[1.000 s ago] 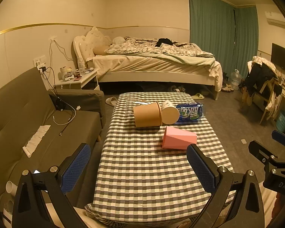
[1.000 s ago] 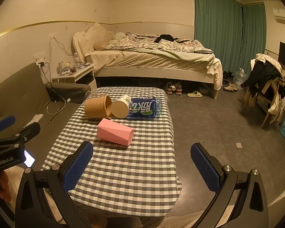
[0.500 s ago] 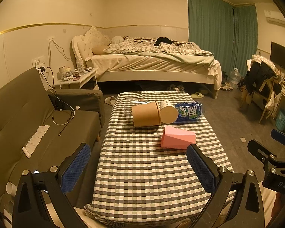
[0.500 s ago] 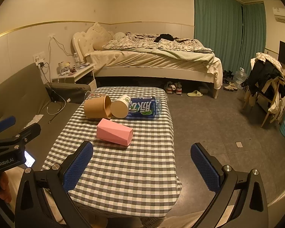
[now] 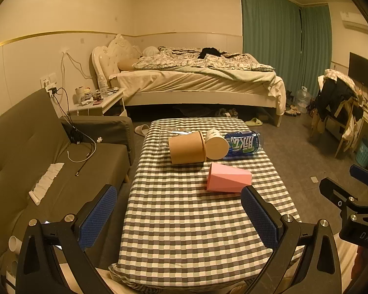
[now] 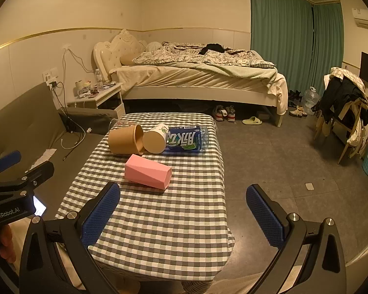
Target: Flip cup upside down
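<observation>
Left gripper [image 5: 179, 215]: jaws spread wide, nothing between them, hanging over the near end of the table at the bottom of its own view; its body also shows at the left edge of the right wrist view.

Right gripper [image 6: 182, 212]: just as wide and just as empty, low in its frame, with its right finger out past the table's edge over the floor.

Pink cup [image 5: 229, 177]: lying on its side on the checked tablecloth [image 5: 184, 225], right of centre in the left view, just above that gripper's right fingertip; which end is the mouth I cannot tell from here.

Other cups: a brown paper cup [image 5: 187, 150] and a white paper cup [image 5: 217, 144] lie on their sides higher in the frame, touching each other, with a blue-labelled bottle [image 5: 244, 144] lying against the white one.

Which cup: the task does not say; the pink one is nearest, so I would guess that.

Risk, rolling: a cup on its side may roll away if one finger nudges it first.

Risk, neighbours: going for the brown or white cup could knock the other, or the bottle, towards the table's right edge.

Risk, cloth: a finger dragging low could snag the loose cloth and shift everything on it.

Risk, crushing: the paper cups look thin; a hard squeeze may dent them.
</observation>
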Demonstrator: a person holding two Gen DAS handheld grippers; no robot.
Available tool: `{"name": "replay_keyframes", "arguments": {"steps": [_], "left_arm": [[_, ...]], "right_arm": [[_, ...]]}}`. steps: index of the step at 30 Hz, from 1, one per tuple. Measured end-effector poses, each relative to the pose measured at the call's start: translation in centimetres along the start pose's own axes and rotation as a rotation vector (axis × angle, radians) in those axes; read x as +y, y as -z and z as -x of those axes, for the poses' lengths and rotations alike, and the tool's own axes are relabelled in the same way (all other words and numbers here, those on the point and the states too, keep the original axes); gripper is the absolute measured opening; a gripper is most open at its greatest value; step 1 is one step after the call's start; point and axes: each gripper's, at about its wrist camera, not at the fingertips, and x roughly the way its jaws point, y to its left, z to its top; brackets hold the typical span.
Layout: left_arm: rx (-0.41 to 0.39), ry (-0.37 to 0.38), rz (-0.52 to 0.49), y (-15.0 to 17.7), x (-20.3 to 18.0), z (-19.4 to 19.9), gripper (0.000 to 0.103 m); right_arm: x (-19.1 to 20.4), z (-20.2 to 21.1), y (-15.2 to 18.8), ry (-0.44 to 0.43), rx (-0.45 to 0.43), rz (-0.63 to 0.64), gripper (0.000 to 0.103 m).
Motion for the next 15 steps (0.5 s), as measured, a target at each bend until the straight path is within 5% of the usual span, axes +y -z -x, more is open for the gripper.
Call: {"name": "replay_keyframes", "arguments": {"steps": [15], "left_arm": [[0.017,0.000,0.003,0.24,-0.38,-0.67,0.103]], "right_arm": [[-0.26,-0.08,0.06,-0.003,0.005,-0.004,0.103]]}}
